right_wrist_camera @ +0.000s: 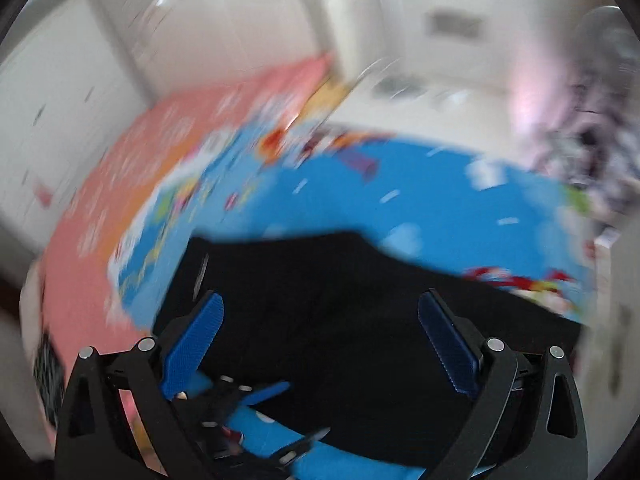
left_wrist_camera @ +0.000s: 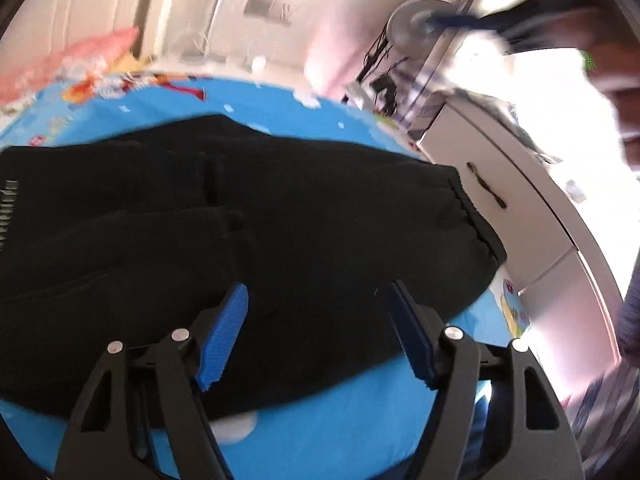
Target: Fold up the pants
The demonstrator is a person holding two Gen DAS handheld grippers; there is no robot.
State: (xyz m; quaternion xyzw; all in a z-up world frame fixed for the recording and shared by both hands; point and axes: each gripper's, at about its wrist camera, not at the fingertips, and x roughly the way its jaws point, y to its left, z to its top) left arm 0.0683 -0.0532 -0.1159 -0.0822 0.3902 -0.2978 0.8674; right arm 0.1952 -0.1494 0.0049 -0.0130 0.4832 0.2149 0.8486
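Note:
Black pants [left_wrist_camera: 248, 216] lie folded in layers on a blue cartoon-print bed sheet [left_wrist_camera: 328, 432], with the elastic waistband [left_wrist_camera: 476, 220] at the right. My left gripper [left_wrist_camera: 316, 300] is open and empty, hovering over the near edge of the pants. In the right wrist view, which is motion-blurred, the pants [right_wrist_camera: 340, 300] lie under my right gripper [right_wrist_camera: 320, 316], which is open and empty. The other gripper's blue-padded tip [right_wrist_camera: 256, 408] shows low between its fingers.
A pink blanket [right_wrist_camera: 120, 184] lies at the sheet's left. White cabinets [left_wrist_camera: 512, 208] stand right of the bed. A fan [left_wrist_camera: 420, 20] and cables are beyond the far right corner. White wardrobe doors [right_wrist_camera: 60, 120] stand at the left.

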